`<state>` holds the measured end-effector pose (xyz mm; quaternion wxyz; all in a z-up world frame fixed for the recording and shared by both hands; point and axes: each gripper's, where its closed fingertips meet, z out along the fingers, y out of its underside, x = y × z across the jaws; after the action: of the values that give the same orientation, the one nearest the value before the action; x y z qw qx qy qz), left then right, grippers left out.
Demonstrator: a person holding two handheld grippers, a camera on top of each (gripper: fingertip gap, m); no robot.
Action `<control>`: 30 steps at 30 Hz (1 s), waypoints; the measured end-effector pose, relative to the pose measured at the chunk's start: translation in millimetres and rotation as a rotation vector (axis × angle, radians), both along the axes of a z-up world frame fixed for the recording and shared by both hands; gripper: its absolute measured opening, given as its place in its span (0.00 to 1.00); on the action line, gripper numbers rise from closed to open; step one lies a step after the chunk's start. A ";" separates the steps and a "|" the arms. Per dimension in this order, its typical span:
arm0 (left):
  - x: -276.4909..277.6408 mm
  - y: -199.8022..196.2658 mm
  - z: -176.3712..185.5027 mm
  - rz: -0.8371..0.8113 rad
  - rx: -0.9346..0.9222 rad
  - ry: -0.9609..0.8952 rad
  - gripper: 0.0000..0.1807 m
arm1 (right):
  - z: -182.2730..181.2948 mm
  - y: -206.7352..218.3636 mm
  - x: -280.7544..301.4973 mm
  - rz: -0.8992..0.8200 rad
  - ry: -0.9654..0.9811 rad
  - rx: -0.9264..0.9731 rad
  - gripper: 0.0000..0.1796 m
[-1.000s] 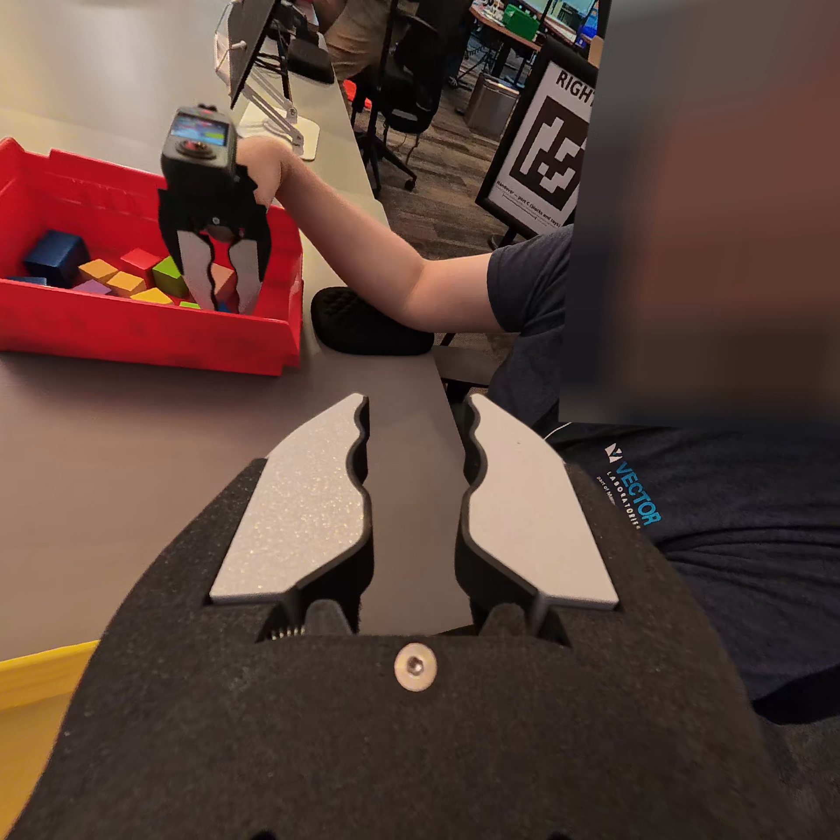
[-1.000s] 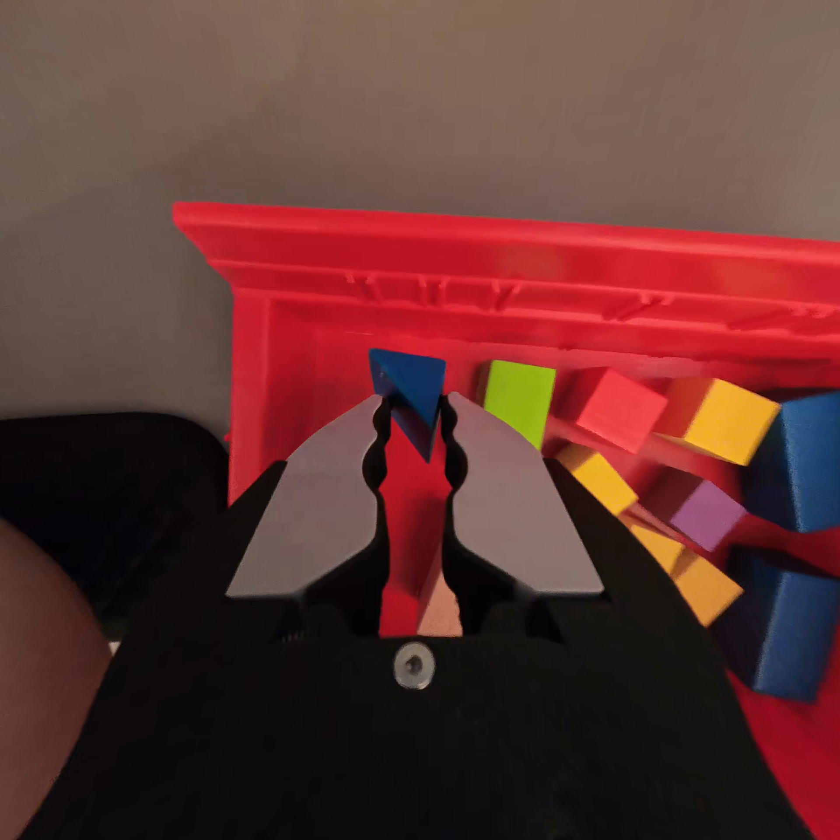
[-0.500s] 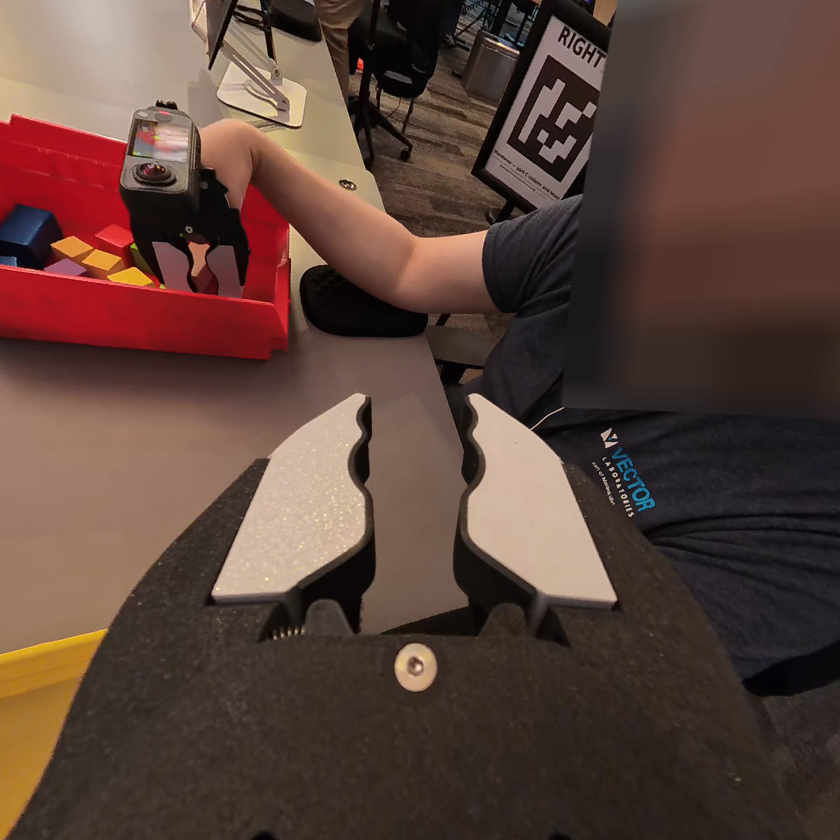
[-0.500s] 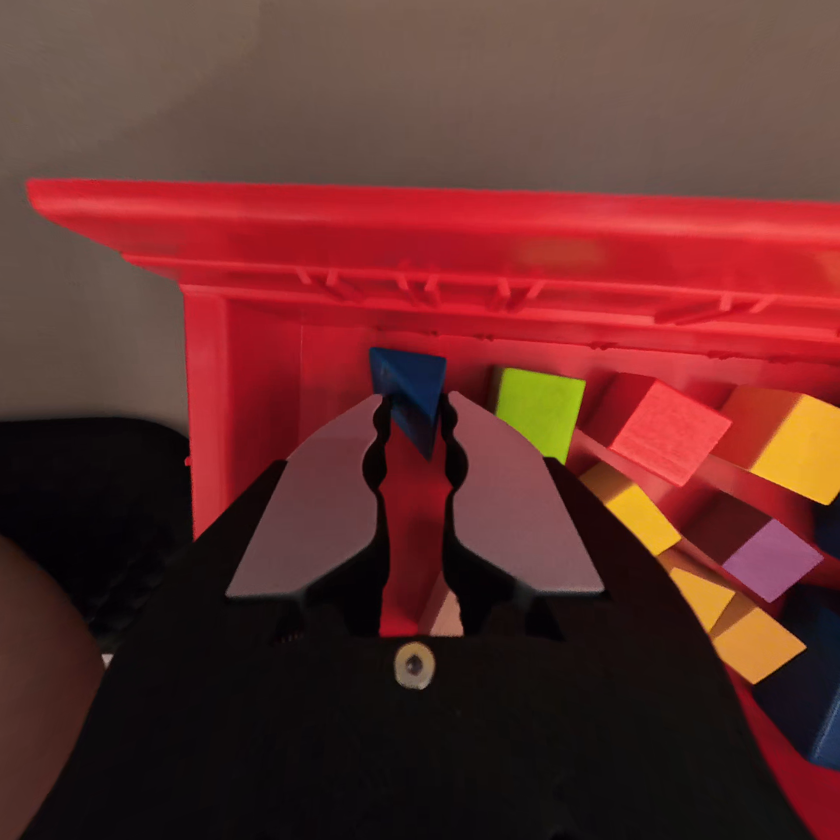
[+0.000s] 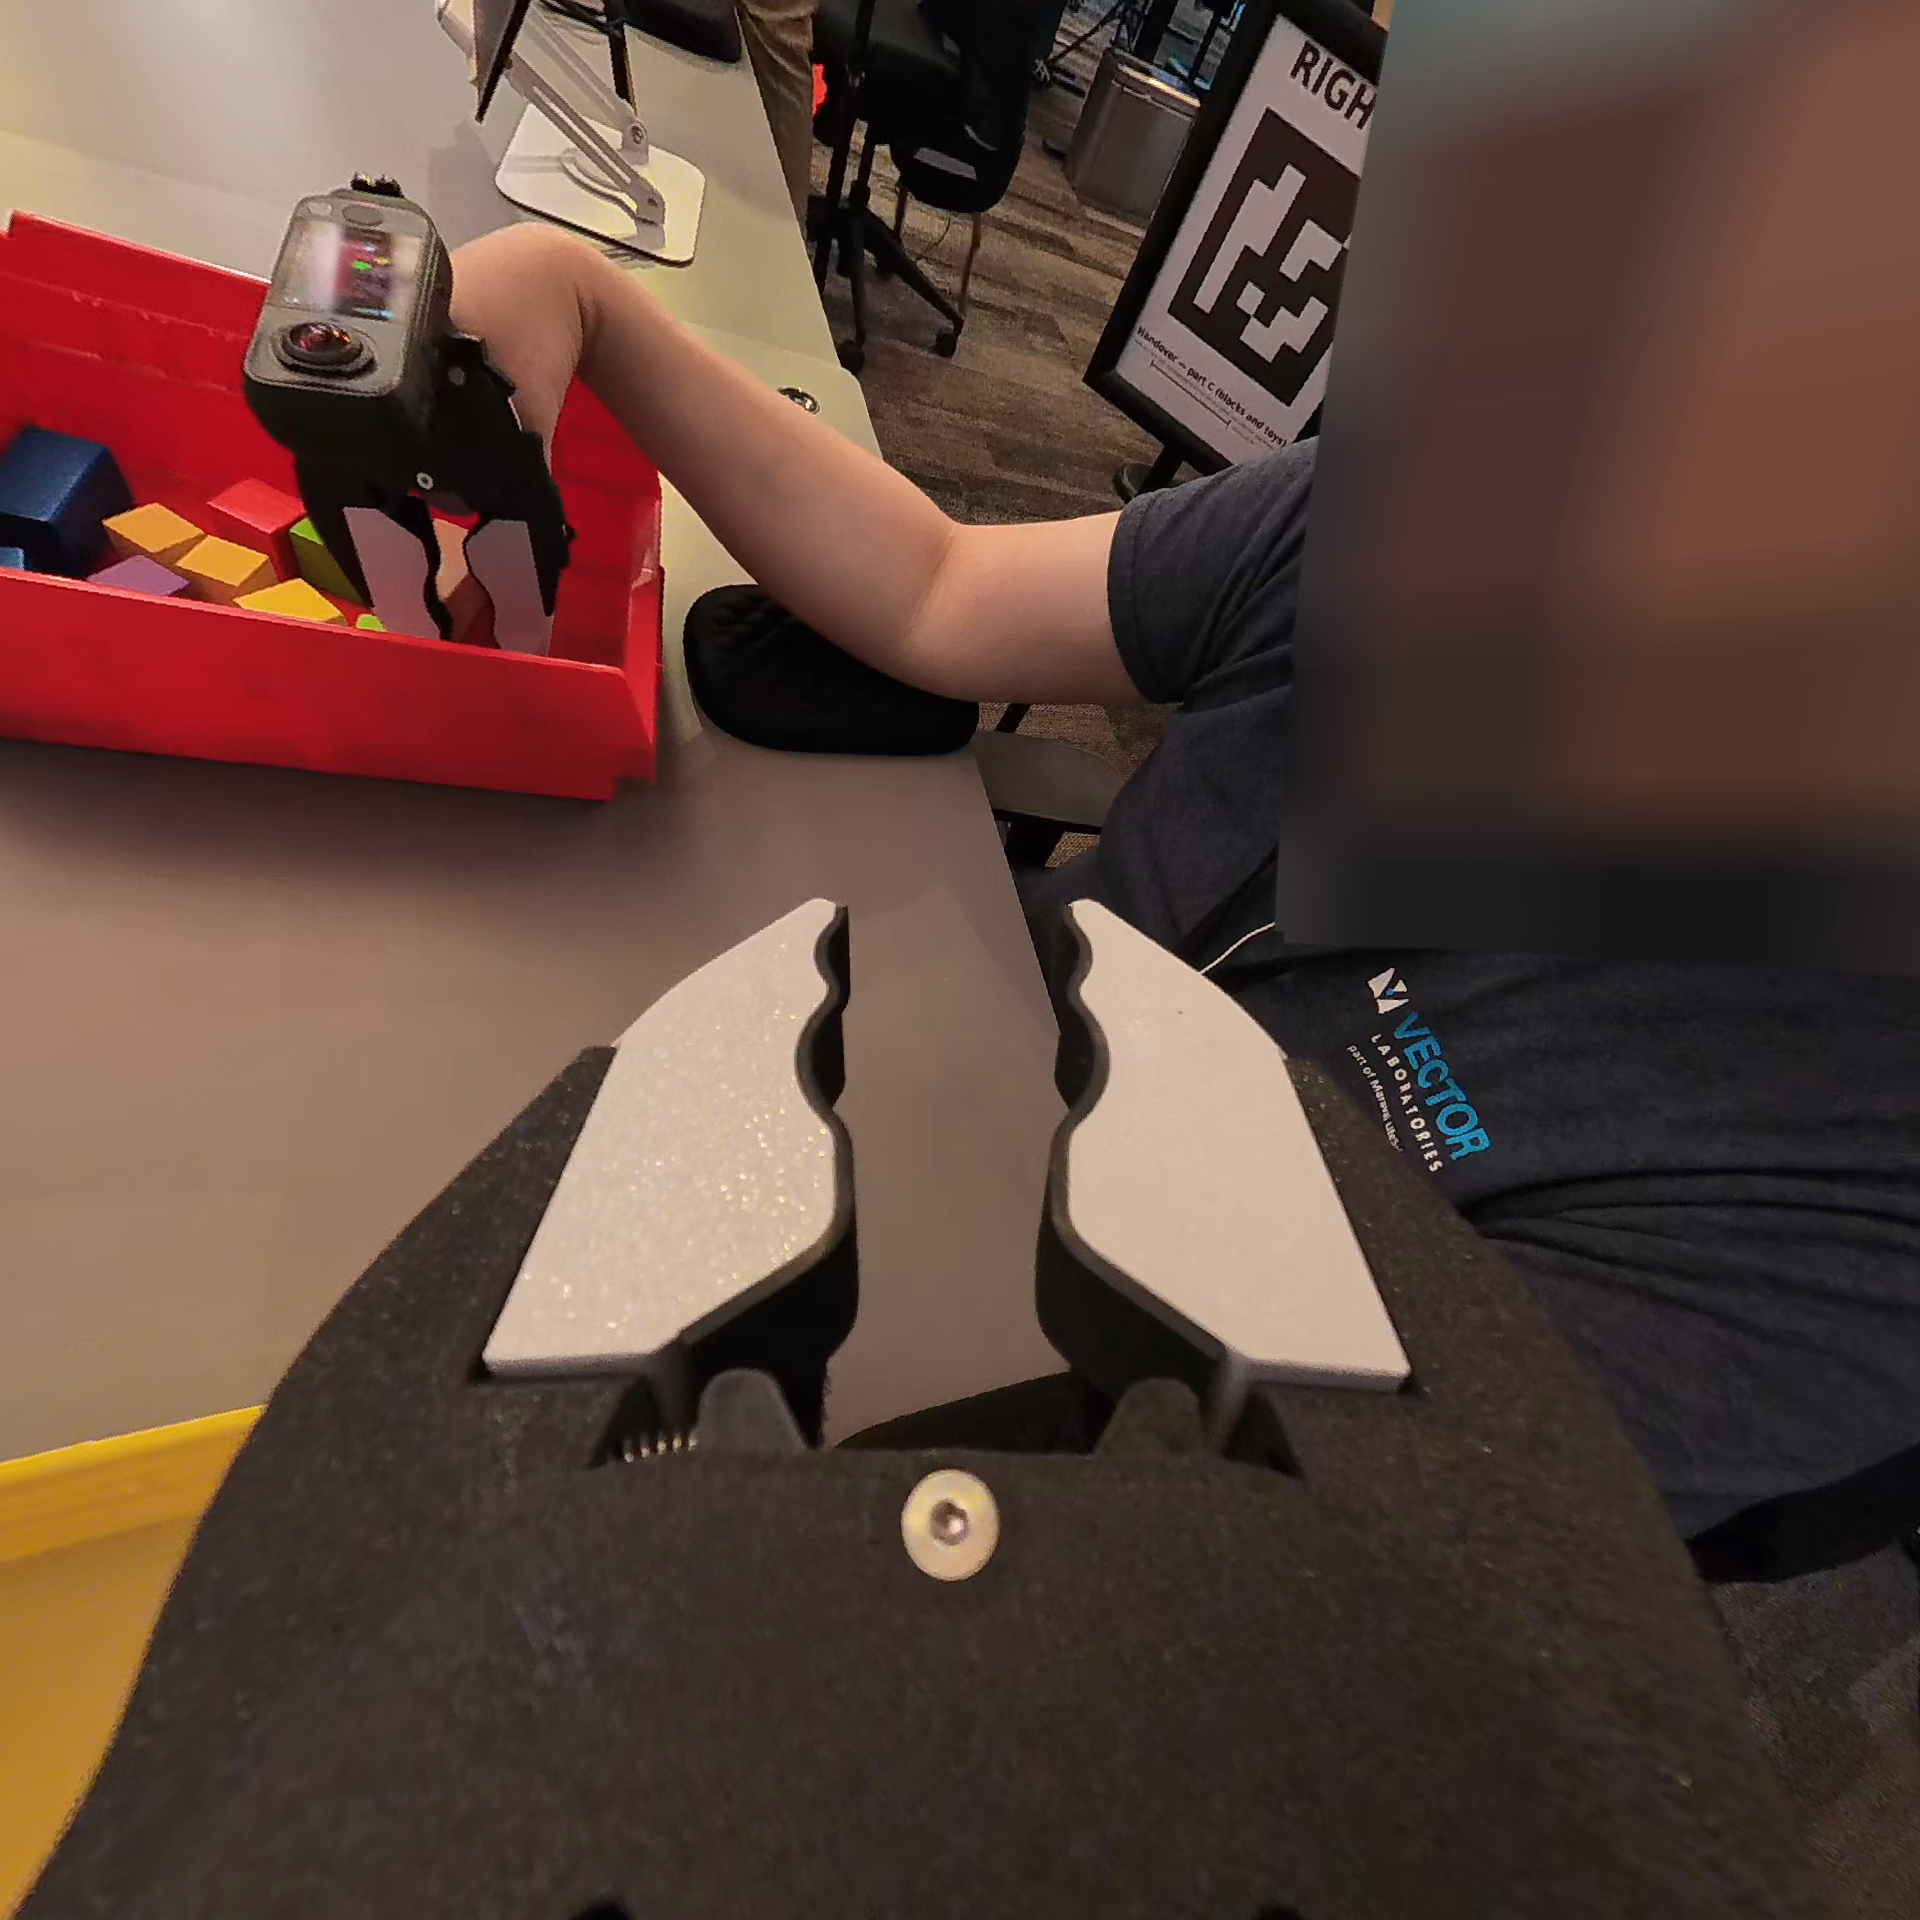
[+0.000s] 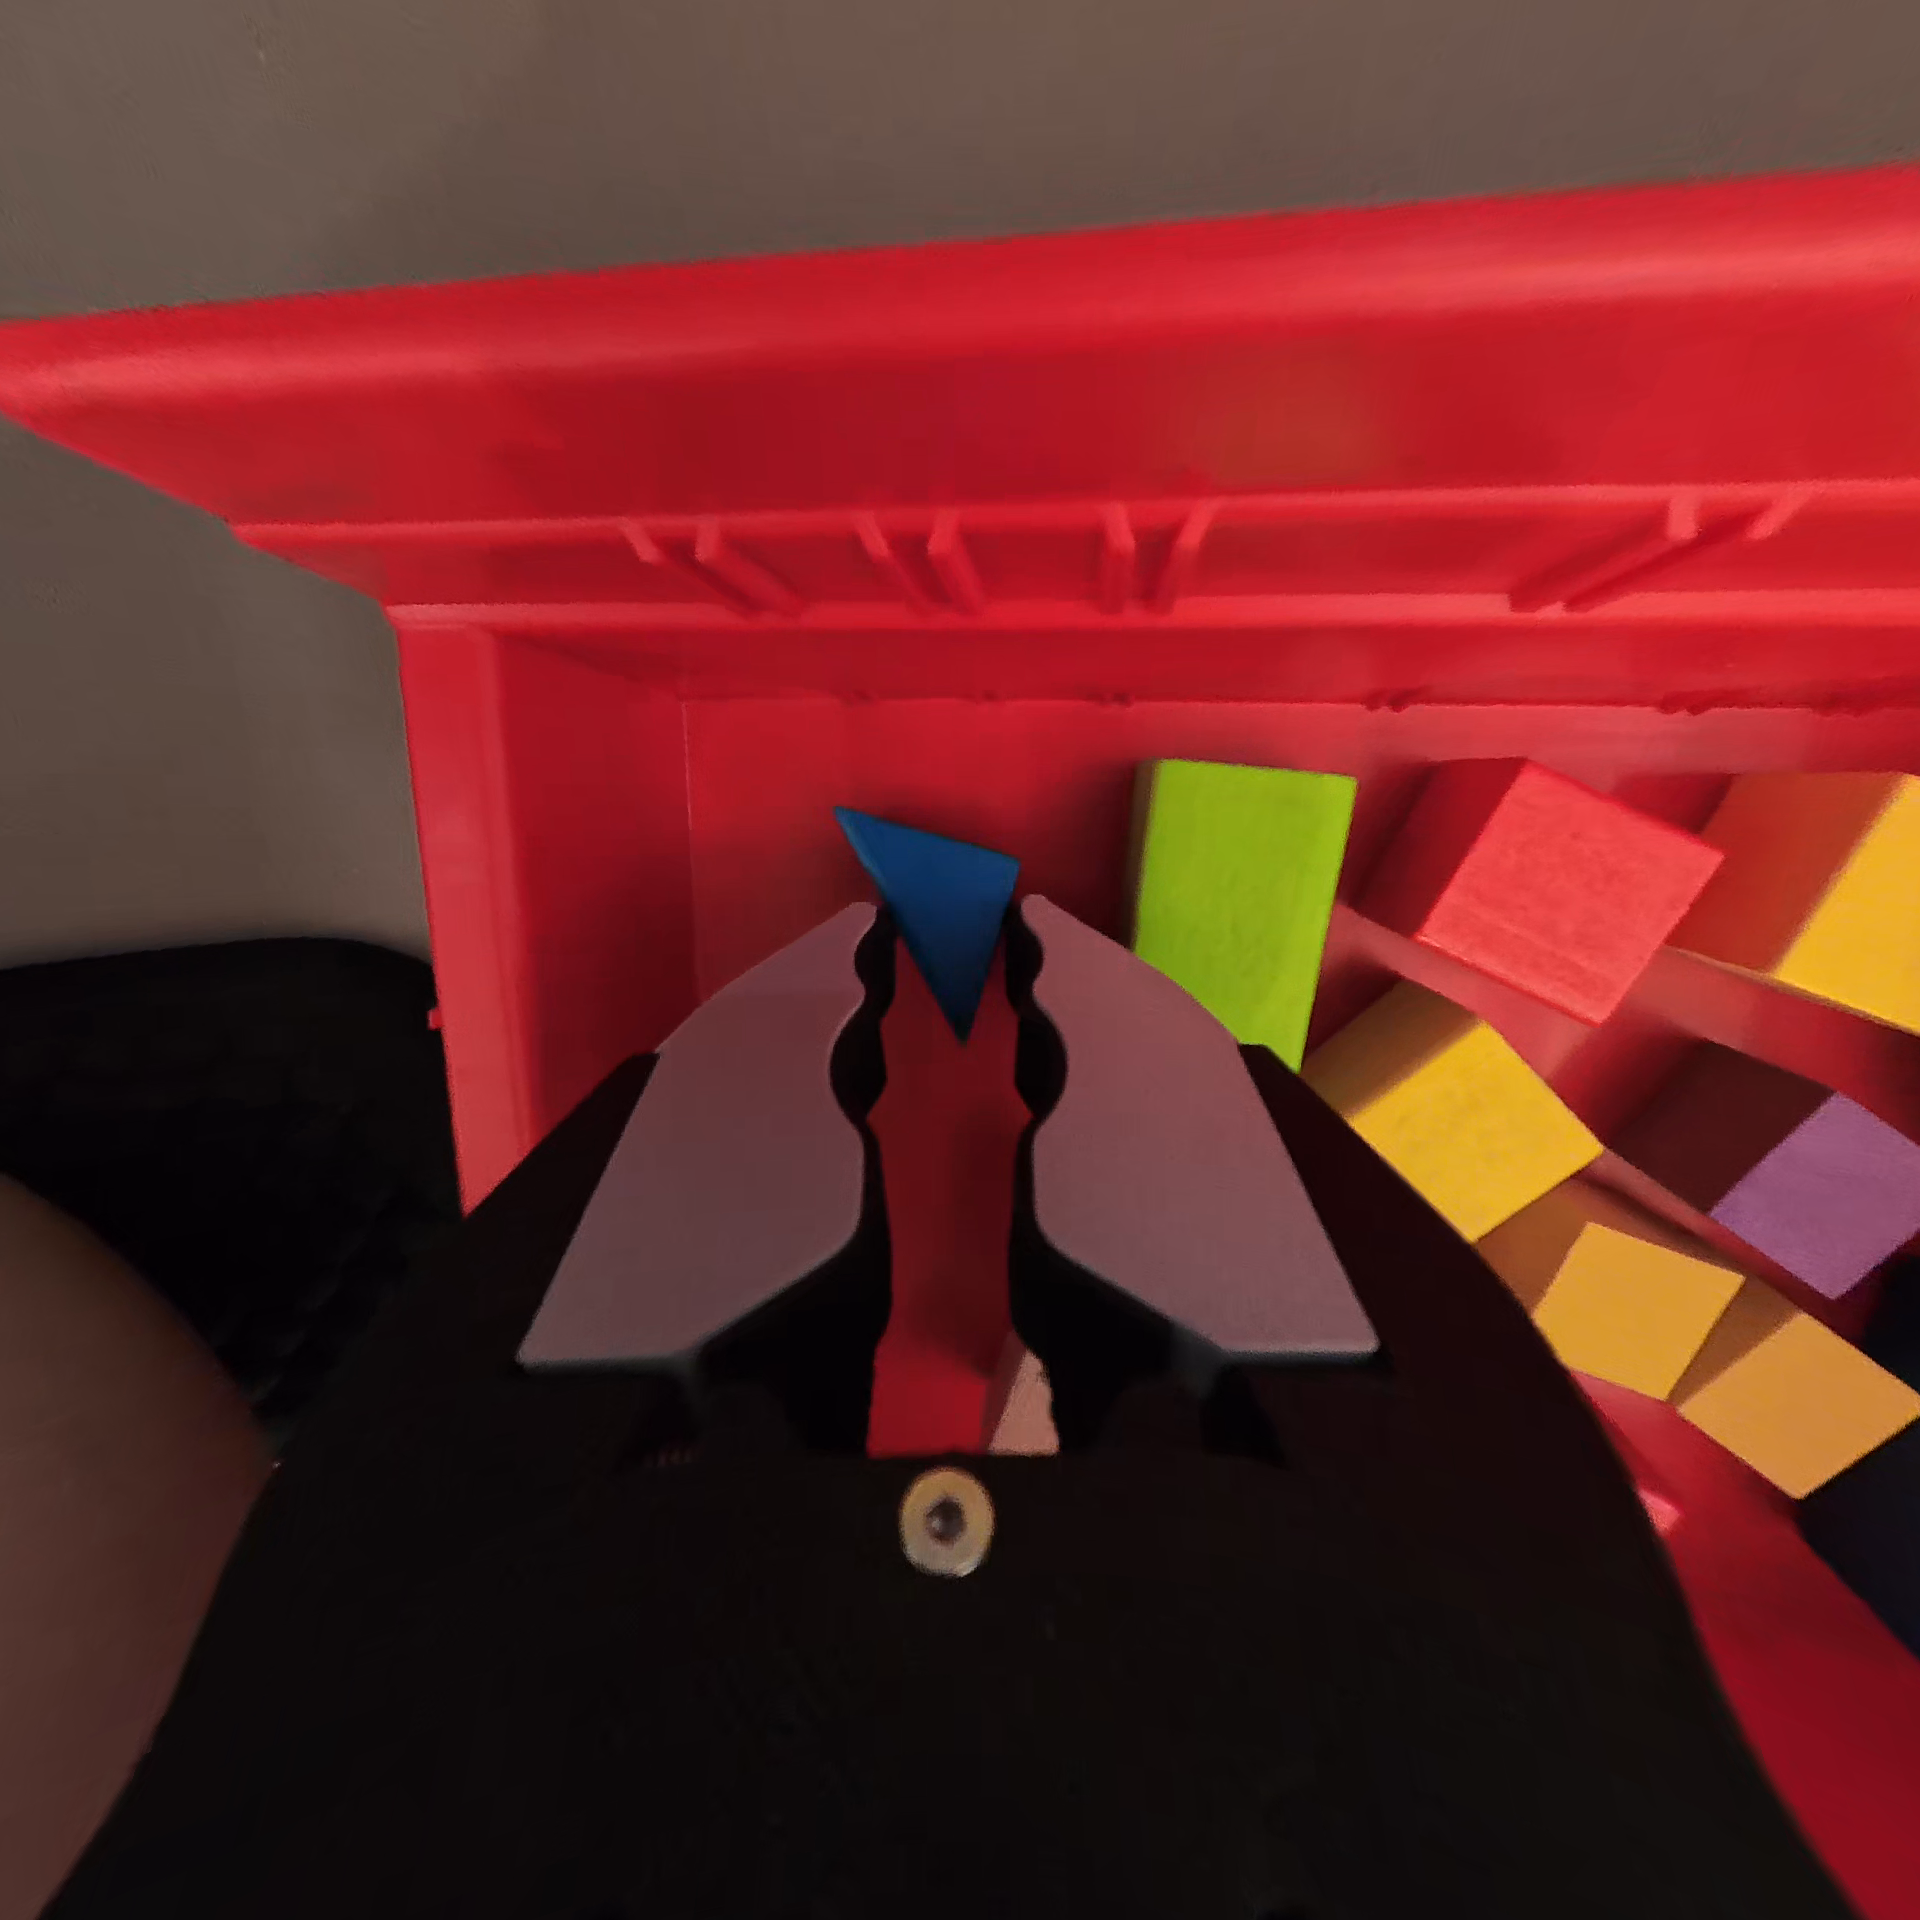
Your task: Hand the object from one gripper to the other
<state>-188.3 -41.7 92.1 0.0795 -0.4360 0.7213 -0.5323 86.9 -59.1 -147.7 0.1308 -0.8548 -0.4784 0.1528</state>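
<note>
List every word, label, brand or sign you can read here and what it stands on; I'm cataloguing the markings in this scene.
I won't quote the writing; here is what bears it.
Framed sign with a black-and-white marker: a large heading, cut off, and small print below.
Dark shirt: a blue and white chest print.
Small camera's screen above the red bin: blurred, unreadable.
Blue triangular block: none.

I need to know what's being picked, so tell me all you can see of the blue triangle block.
The blue triangle block is a small wedge with a matte painted face, seemingly wood. One corner points back between the right gripper's fingertips, which pinch its two slanted edges. It sits in the red bin's corner, left of the green block. Its underside is hidden.
</note>
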 end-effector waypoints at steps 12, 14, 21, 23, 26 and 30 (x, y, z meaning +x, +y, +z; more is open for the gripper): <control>1.3 17.8 2.5 0.074 -0.006 -0.027 0.21 | 0.7 10.7 -6.2 -0.009 -0.007 0.030 0.13; 1.4 32.8 -0.2 0.145 0.004 -0.020 0.21 | 2.3 10.9 -5.2 -0.015 -0.006 0.034 0.13; -13.0 120.6 -39.4 0.578 0.174 0.158 0.25 | 22.7 10.6 -0.7 -0.038 0.014 0.100 0.13; -20.8 145.3 -55.4 0.698 0.202 0.250 0.25 | 36.3 10.9 -1.3 -0.042 0.038 0.147 0.13; -33.7 184.4 -84.6 0.890 0.262 0.421 0.27 | 58.8 14.3 -1.6 -0.037 0.044 0.255 0.13; -54.7 224.7 -128.2 1.035 0.384 0.658 0.34 | 81.1 17.1 -6.6 -0.031 0.048 0.352 0.13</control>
<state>-243.0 183.0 -36.1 0.1772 -0.8464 0.4864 -0.1249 80.2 -41.9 -66.6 0.2922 -0.8221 -0.4812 0.0852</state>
